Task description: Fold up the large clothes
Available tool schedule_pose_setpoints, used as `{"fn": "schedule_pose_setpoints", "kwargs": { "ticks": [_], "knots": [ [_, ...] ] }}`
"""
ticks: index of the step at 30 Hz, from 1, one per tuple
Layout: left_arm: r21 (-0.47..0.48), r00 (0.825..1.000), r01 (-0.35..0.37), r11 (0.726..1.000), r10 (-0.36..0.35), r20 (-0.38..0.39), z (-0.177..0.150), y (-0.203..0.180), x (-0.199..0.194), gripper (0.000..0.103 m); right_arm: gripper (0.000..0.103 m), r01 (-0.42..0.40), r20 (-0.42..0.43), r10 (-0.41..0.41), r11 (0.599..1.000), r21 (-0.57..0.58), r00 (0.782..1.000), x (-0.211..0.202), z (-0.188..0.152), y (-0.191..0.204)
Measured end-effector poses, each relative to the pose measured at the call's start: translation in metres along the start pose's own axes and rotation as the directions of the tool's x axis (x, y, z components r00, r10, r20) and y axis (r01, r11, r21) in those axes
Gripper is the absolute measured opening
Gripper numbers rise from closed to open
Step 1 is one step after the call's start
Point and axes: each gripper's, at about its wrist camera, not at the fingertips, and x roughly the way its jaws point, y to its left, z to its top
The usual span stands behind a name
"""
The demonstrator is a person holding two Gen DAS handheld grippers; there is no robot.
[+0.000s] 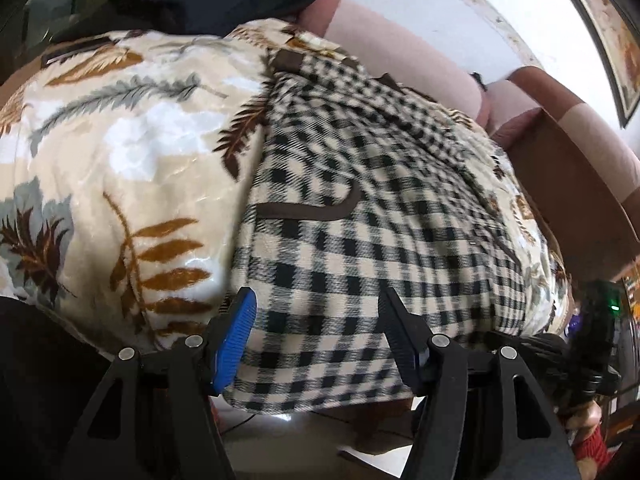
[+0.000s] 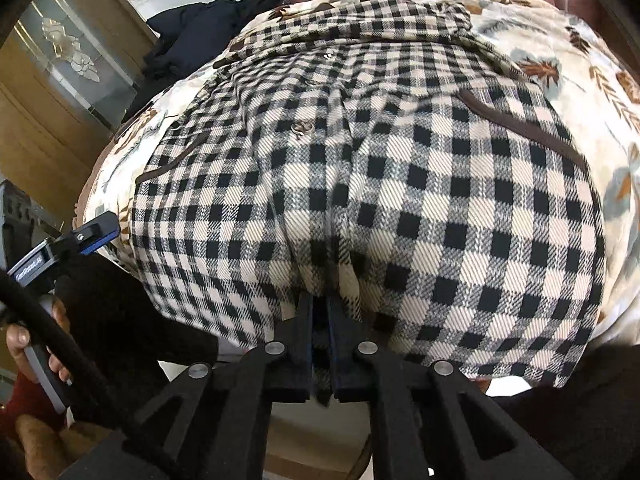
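The right gripper (image 2: 320,320) is pinching the near hem of the checked shirt (image 2: 360,184) — cloth is bunching up between its closed jaws. The left gripper (image 1: 316,320) is hanging with jaws apart over the same hem at the shirt's left edge, pads not pressing. The shirt is lying flat on a leaf-print blanket (image 1: 100,152), which is showing bare to its left — its hem is overhanging the front edge above pale floor (image 1: 272,436).
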Motion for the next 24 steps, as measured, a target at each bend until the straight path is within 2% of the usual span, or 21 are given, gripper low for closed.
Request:
{"fn": "schedule_pose_setpoints", "kwargs": {
  "ticks": [1,2,5,6,10,12,15,17,19,24],
  "knots": [
    [-0.012,1.0,-0.009,1.0,0.009,-0.008,0.001,0.004,0.002,0.063,0.012,-0.002,0.027,0.001,1.0,0.009,1.0,-0.012,-0.001,-0.007],
    [-0.026,1.0,-0.016,1.0,0.015,-0.015,0.002,0.008,0.005,0.063,0.016,0.004,0.053,-0.005,1.0,0.019,0.999,-0.022,0.001,-0.013],
    [-0.049,0.999,-0.018,0.999,0.016,-0.031,0.002,0.016,0.012,0.066,0.044,0.041,0.148,-0.054,0.995,0.086,0.988,-0.057,0.006,-0.039],
    [-0.049,0.999,-0.017,0.999,0.015,-0.038,0.002,0.017,0.015,0.066,0.048,0.061,0.175,-0.081,0.991,0.117,0.981,-0.067,0.007,-0.05],
    [-0.021,0.998,-0.034,0.999,0.033,-0.053,-0.001,0.017,0.03,0.071,0.055,0.115,0.246,-0.193,0.947,0.299,0.95,-0.095,0.008,-0.112],
    [-0.01,0.999,-0.025,1.0,0.025,-0.046,-0.001,0.015,0.033,0.077,0.055,0.117,0.238,-0.213,0.926,0.359,0.948,-0.096,0.01,-0.137],
    [0.019,0.999,-0.026,0.999,0.027,-0.048,-0.002,0.01,0.036,0.078,0.055,0.034,0.212,-0.143,0.893,0.449,0.967,-0.085,0.01,-0.172],
    [0.039,0.998,-0.021,0.999,0.023,-0.052,-0.003,0.009,0.036,0.076,0.055,-0.067,0.195,-0.037,0.865,0.498,0.98,-0.072,0.008,-0.187],
    [0.04,0.998,-0.015,0.999,0.017,-0.056,-0.004,0.01,0.035,0.07,0.056,-0.139,0.195,0.043,0.847,0.513,0.98,-0.063,0.005,-0.19],
    [0.026,0.998,0.001,1.0,0.0,-0.06,-0.008,0.011,0.032,0.058,0.057,-0.212,0.169,0.147,0.854,0.474,0.974,-0.055,0.001,-0.175]
  ]
}}
